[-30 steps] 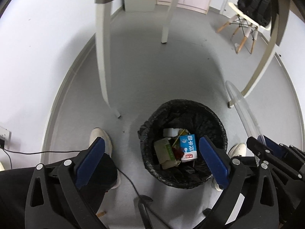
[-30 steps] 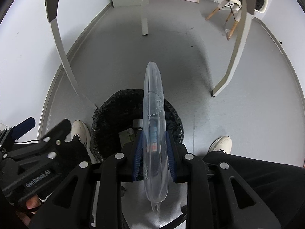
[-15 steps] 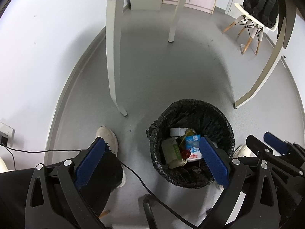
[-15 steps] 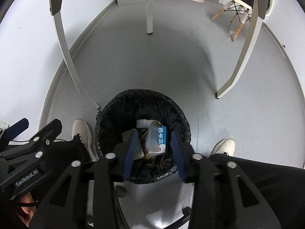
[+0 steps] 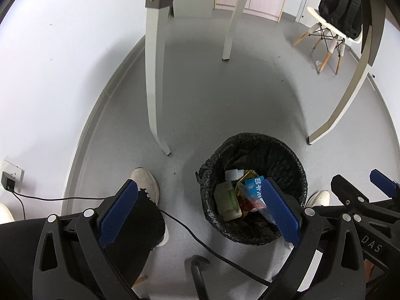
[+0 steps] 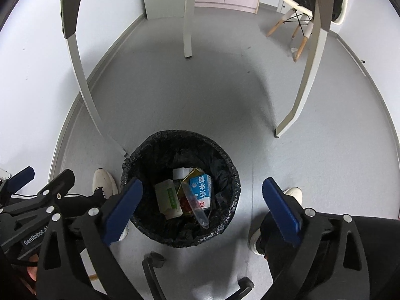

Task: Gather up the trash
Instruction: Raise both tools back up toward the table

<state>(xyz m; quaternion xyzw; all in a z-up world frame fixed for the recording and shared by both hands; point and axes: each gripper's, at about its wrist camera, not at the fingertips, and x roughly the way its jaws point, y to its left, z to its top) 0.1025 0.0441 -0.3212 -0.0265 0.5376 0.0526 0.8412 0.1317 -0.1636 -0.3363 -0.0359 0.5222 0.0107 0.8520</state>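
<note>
A round bin lined with a black bag [image 6: 226,165] [image 5: 297,165] stands on the grey floor below both grippers. Inside lie a blue-and-white carton [image 6: 201,191] [image 5: 253,187], a pale green-labelled box [image 6: 168,198] [image 5: 226,200], a white piece, a yellow wrapper and a clear plastic lid [image 6: 196,207] resting across them. My right gripper [image 6: 201,210] is open and empty, straight above the bin. My left gripper [image 5: 200,216] is open and empty, above the bin's left edge; its right finger [image 5: 280,210] covers part of the trash.
White table legs [image 5: 153,87] [image 6: 306,75] stand around the bin. The person's white shoes [image 5: 146,182] [image 6: 293,193] flank it. A black cable [image 5: 200,240] runs across the floor from a wall socket [image 5: 10,175]. A chair with a black bag [image 5: 335,25] stands far right.
My right gripper opened and let go of the clear plastic lid, which dropped into the bin. Both grippers rose a little; the left stayed open.
</note>
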